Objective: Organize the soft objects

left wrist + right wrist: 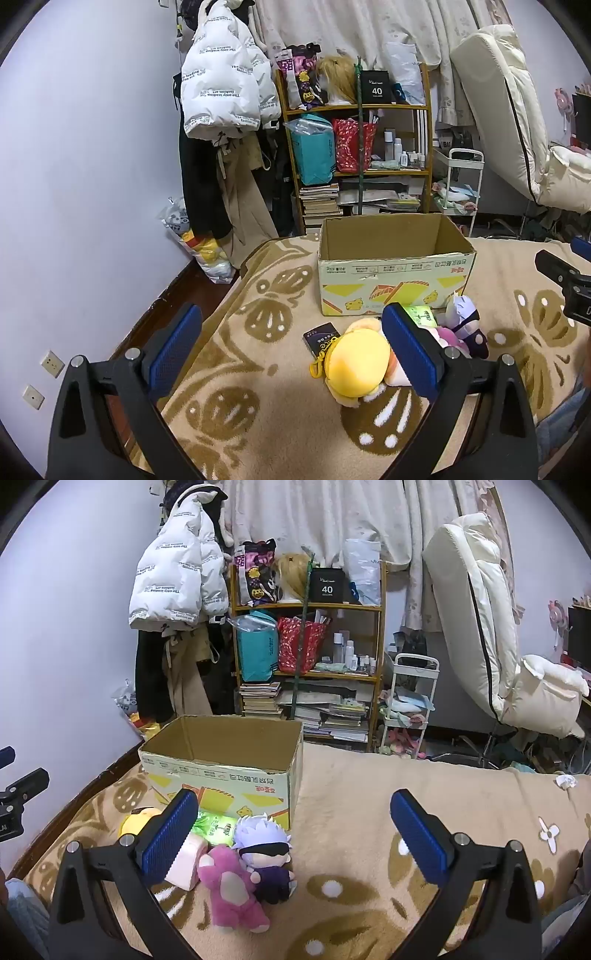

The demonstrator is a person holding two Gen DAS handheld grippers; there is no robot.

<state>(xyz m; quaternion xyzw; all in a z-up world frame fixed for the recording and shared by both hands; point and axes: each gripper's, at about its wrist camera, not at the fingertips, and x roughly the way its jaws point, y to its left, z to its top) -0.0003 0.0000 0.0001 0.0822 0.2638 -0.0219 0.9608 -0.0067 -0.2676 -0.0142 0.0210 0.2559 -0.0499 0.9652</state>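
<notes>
An open cardboard box stands on the patterned blanket; it also shows in the right wrist view. In front of it lie a yellow plush, a pink plush bear, a white-haired doll in dark clothes, a pink soft block and a green packet. My left gripper is open and empty, the yellow plush just inside its right finger. My right gripper is open and empty above the blanket, with the doll and bear between its fingers, nearer the left one.
A small dark card box lies left of the yellow plush. Beyond the bed stand a wooden shelf with bags and books, hanging coats, a white cart and a white recliner.
</notes>
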